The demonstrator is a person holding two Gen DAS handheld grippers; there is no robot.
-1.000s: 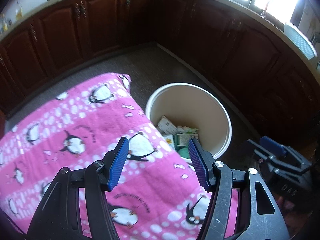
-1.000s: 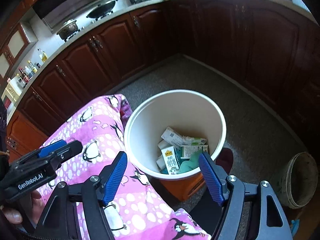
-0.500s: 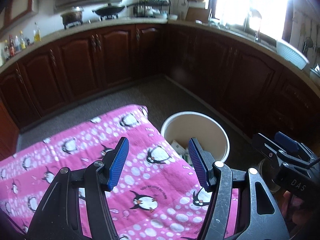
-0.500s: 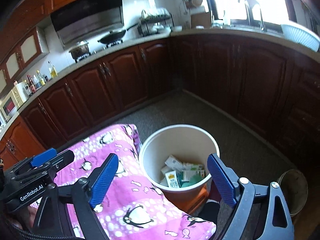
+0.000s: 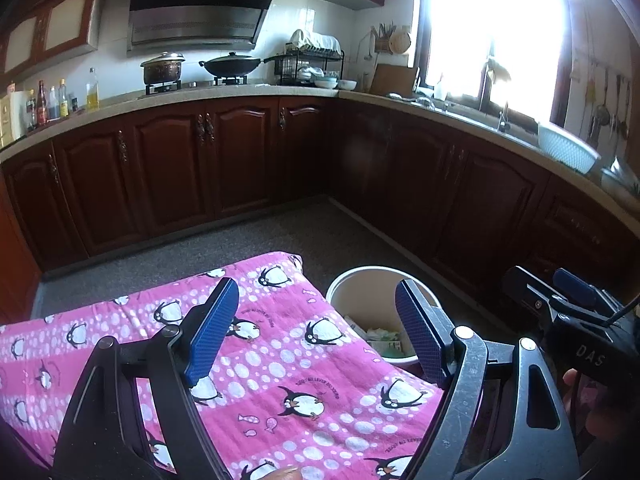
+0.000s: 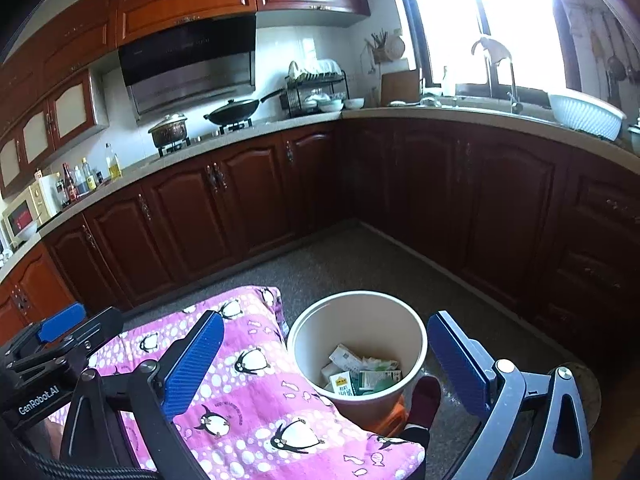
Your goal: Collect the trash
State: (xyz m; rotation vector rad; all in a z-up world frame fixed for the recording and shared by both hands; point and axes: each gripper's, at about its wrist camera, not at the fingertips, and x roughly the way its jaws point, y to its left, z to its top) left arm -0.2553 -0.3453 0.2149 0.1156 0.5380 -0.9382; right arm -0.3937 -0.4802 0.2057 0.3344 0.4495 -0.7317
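A cream round bin stands on the kitchen floor beside a pink penguin-print cloth. Cartons and crumpled wrappers lie in its bottom. My right gripper hangs above and short of the bin, jaws opening wide with nothing between them. In the left wrist view the bin sits partly behind the right finger, with some trash showing. My left gripper hovers over the cloth, jaws opening and empty.
Dark wooden cabinets wrap around the grey floor on the far and right sides. A dirty round dish lies on the floor right of the bin. An orange object sits at the bin's base. Pots and bottles stand on the counter.
Both views have risen and tilted up, so the bin looks smaller and lower and the counters come into sight. Both grippers' jaws have spread wider, still empty.
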